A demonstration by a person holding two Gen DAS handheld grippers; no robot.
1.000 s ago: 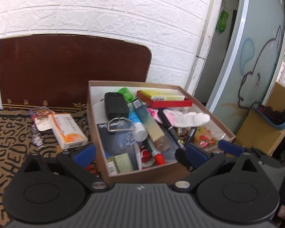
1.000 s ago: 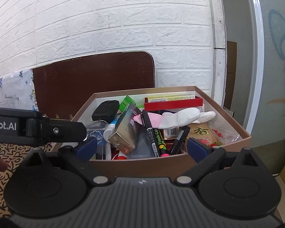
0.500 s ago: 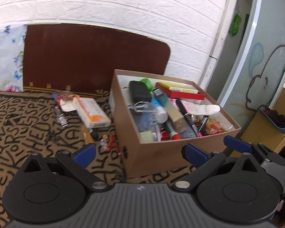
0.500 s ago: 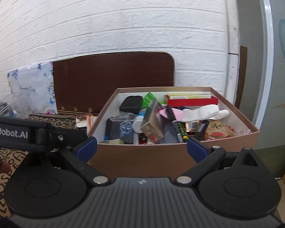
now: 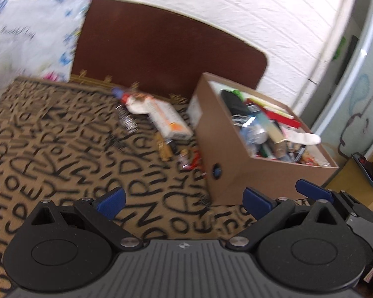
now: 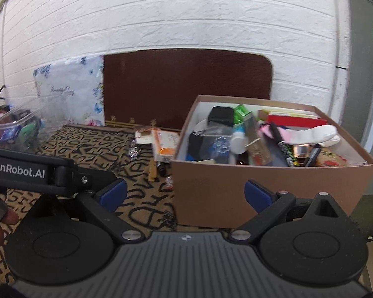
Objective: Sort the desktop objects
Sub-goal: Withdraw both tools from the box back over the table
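Observation:
A brown cardboard box point(image 5: 231, 159) point(image 6: 261, 186) full of mixed small items stands on the patterned tablecloth point(image 5: 62, 149) at the right. Left of it lie a white and orange carton point(image 5: 169, 120) point(image 6: 164, 146), a packet point(image 5: 134, 101) and a few small loose items point(image 5: 189, 159). My left gripper point(image 5: 184, 203) is open and empty, held back from the box over the cloth. My right gripper point(image 6: 184, 193) is open and empty in front of the box's near wall. The left gripper's body point(image 6: 37, 171) shows at the left of the right wrist view.
A dark brown board point(image 6: 186, 87) and a floral white bag point(image 6: 69, 92) lean against the white brick wall. A clear plastic container point(image 6: 15, 129) with small items stands at the far left. The table edge lies just right of the box.
Both grippers have pulled back and away from the box; the left one has also swung left, so the cloth and loose items now fill its view. Both stay open.

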